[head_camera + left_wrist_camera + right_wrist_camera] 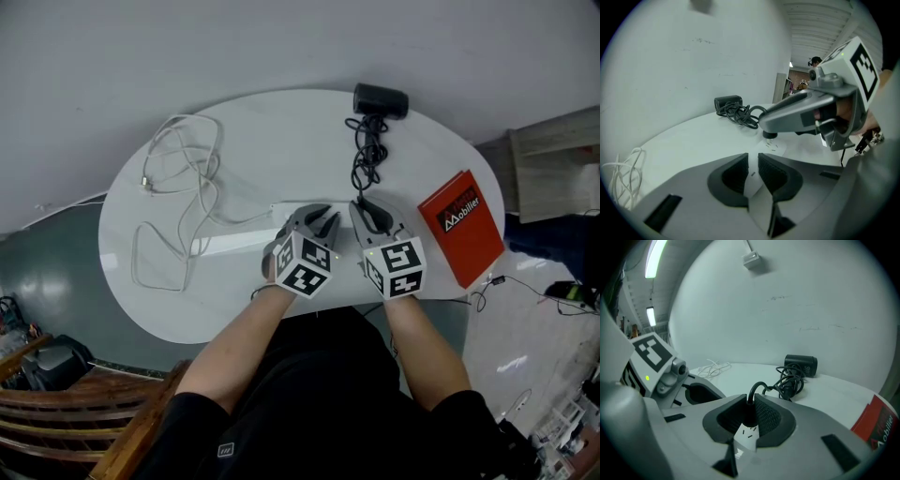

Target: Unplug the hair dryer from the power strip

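Observation:
A white power strip (251, 234) lies on the round white table (281, 131). My left gripper (323, 221) is shut on the strip's body, which shows white between its jaws in the left gripper view (753, 163). Right beside it, my right gripper (367, 214) is shut on the black plug (749, 414), which stands on the strip (746, 436) at its socket end (774, 149). The black cord (367, 155) runs in a loose coil from the plug to the black hair dryer (380, 98) at the table's far edge.
A red book (461, 225) lies at the table's right edge. The strip's long white cable (178, 187) loops over the left half. A wooden bench (66, 422) stands at lower left, and a wall rises behind the table.

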